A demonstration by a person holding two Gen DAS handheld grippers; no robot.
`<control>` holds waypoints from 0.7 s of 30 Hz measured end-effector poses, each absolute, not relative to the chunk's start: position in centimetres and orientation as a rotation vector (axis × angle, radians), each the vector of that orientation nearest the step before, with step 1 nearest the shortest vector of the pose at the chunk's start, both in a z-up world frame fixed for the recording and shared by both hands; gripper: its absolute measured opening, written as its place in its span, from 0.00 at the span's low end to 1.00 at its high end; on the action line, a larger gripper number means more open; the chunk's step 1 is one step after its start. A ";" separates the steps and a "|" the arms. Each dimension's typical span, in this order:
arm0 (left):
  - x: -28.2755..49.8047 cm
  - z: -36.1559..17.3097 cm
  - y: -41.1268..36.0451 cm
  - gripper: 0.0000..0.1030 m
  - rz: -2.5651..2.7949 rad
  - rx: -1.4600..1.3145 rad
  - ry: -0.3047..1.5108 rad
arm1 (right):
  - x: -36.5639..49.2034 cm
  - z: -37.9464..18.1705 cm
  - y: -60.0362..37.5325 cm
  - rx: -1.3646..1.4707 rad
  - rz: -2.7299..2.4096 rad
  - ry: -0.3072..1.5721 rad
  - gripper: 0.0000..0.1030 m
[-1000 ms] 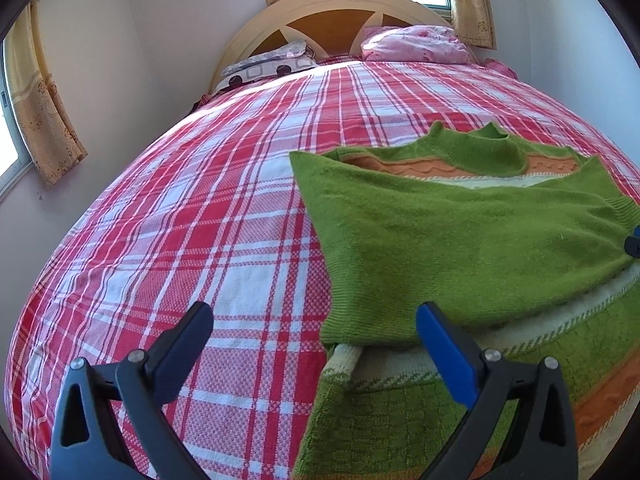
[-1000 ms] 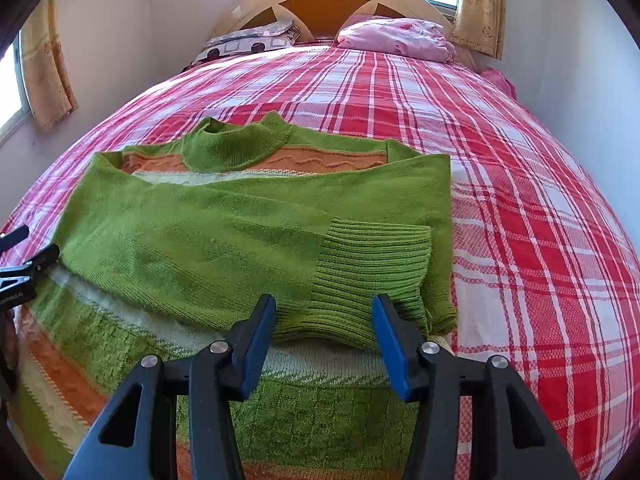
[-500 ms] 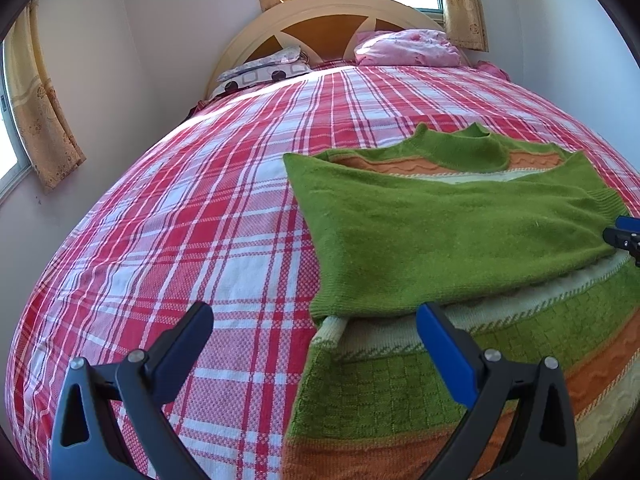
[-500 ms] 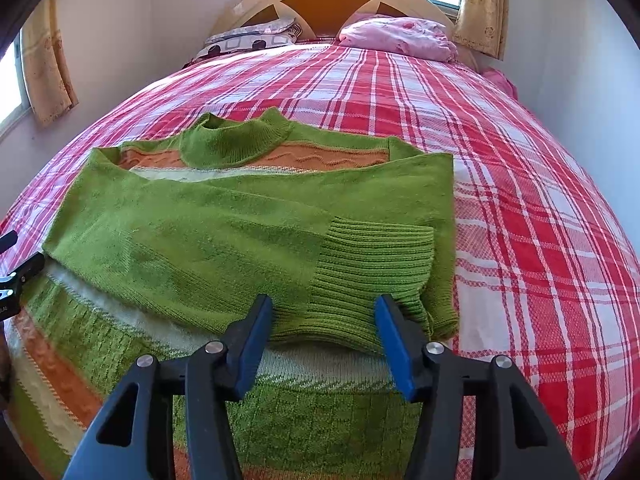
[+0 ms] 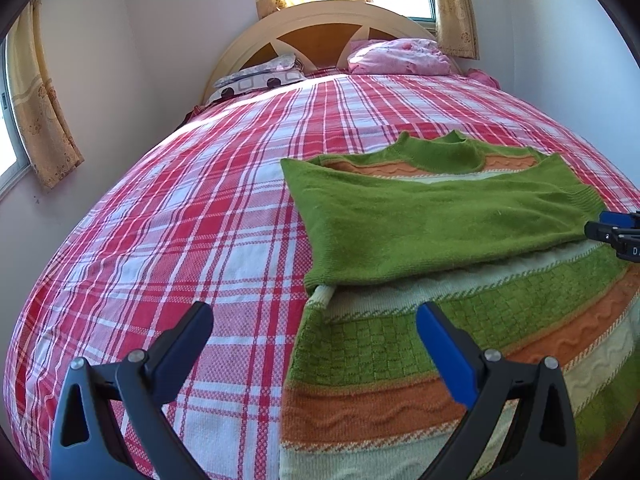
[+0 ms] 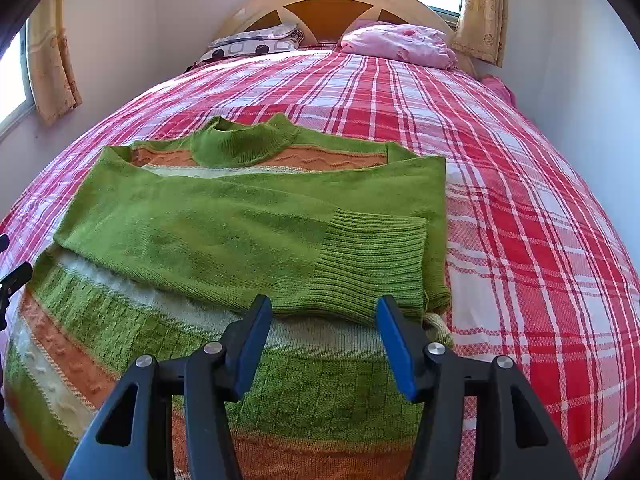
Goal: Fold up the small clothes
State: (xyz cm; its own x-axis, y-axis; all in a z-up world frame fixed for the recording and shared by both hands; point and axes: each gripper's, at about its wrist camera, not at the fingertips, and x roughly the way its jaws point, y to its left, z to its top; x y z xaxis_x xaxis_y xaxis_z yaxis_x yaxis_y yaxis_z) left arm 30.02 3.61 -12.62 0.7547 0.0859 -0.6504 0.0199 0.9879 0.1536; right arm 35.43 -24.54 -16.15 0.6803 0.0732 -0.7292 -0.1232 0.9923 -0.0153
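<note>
A bed (image 5: pixel 192 216) with a red and white plaid cover (image 6: pixel 520 208) fills both views, its arched wooden headboard (image 5: pixel 324 36) against the far wall. At the head end lie a pink pillow (image 6: pixel 396 44) toward the right corner and a patterned grey one (image 6: pixel 256 42) toward the left.

A sweater (image 6: pixel 224 216), green with orange and cream bands, lies flat on the cover toward the foot edge, collar pointing to the headboard. Both sleeves are folded across the chest; the upper one ends in a ribbed cuff (image 6: pixel 372 264) near the sweater's right edge. The striped hem half (image 5: pixel 460 360) lies uncovered, nearest the cameras.

The left gripper (image 5: pixel 314 334) hovers over the sweater's left edge, fingers wide apart and holding nothing: one finger over bare cover, the other over the knit. The right gripper (image 6: pixel 324 328) hangs just short of the cuff, fingers also apart and empty.

Yellow curtains (image 5: pixel 44 120) hang at windows on the left and far walls.
</note>
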 end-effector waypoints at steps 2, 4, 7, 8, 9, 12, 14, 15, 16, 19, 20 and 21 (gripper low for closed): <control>29.5 -12.5 3.5 1.00 0.029 0.154 0.714 | 35.1 -16.0 -24.7 -0.044 0.107 0.816 0.54; 29.0 -12.3 3.4 1.00 0.022 0.150 0.712 | 34.6 -15.7 -24.8 -0.031 0.112 0.809 0.54; 28.1 -11.8 3.2 1.00 0.010 0.143 0.703 | 33.4 -15.2 -24.5 -0.028 0.127 0.798 0.55; 27.8 -11.7 3.1 1.00 0.004 0.139 0.698 | 33.1 -15.1 -24.4 -0.028 0.134 0.796 0.55; 27.5 -11.5 3.1 1.00 -0.001 0.136 0.695 | 32.6 -14.9 -24.2 -0.026 0.144 0.793 0.55; 26.4 -11.0 2.8 1.00 -0.015 0.131 0.681 | 31.0 -14.6 -23.7 -0.025 0.167 0.787 0.55; 25.6 -10.8 2.6 1.00 -0.026 0.128 0.675 | 29.9 -14.6 -23.4 -0.027 0.182 0.788 0.56; 25.3 -10.7 2.5 1.00 -0.031 0.127 0.677 | 29.3 -14.5 -23.3 -0.028 0.191 0.790 0.56; 25.0 -10.7 2.4 1.00 -0.036 0.127 0.680 | 28.8 -14.5 -23.1 -0.029 0.198 0.793 0.56; 23.8 -10.8 1.9 1.00 -0.053 0.133 0.682 | 27.1 -14.6 -22.7 -0.038 0.215 0.803 0.56; 23.4 -10.8 1.7 1.00 -0.058 0.137 0.681 | 26.6 -14.6 -22.7 -0.038 0.218 0.806 0.56; 23.0 -10.8 1.6 1.00 -0.064 0.141 0.679 | 26.1 -14.7 -22.6 -0.037 0.221 0.808 0.57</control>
State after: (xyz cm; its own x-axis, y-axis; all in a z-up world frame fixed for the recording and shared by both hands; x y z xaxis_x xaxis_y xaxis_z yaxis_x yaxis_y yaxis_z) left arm 23.01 1.60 -10.80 0.7768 -0.0130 -0.6296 0.1049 0.9885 0.1090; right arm 26.05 -22.65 -14.67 0.6692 0.1818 -0.7205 -0.2098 0.9764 0.0515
